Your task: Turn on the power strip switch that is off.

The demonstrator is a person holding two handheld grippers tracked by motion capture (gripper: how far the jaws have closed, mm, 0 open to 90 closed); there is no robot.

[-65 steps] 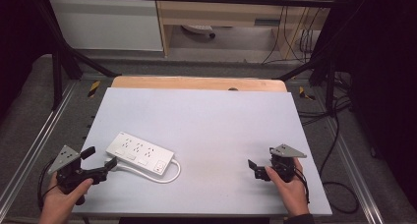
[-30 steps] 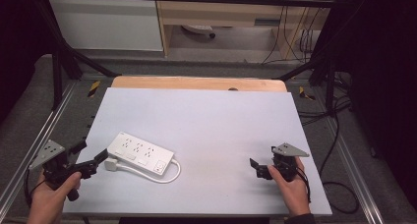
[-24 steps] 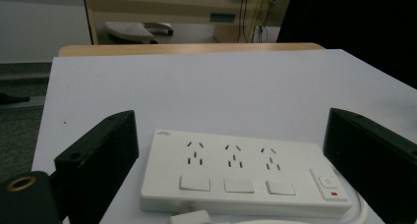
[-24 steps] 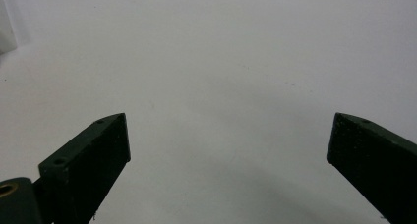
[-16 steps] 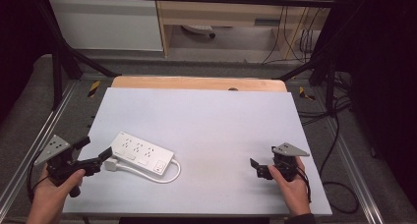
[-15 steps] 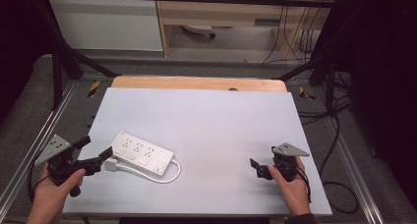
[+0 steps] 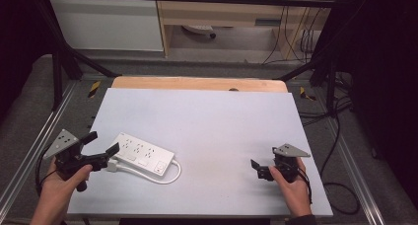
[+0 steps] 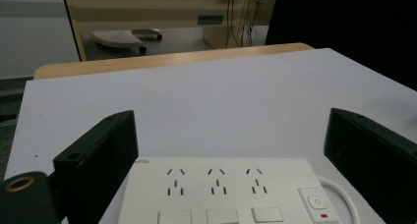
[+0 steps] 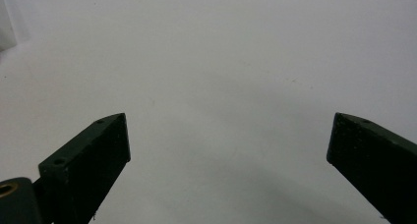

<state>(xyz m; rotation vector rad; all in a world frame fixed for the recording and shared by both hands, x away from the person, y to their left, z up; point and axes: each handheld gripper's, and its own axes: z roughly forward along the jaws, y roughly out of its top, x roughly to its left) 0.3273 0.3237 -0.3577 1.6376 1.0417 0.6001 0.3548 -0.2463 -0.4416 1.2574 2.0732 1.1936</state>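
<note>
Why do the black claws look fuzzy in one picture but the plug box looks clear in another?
In the right gripper view the open jaws sit very close to the camera over the plain white table, so they blur. In the left gripper view the power strip looks sharp. The high view looks even and soft, dark at its sides.

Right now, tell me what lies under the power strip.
The power strip lies flat on the white table, its cord looping beside it. Its body covers whatever is beneath it.
</note>
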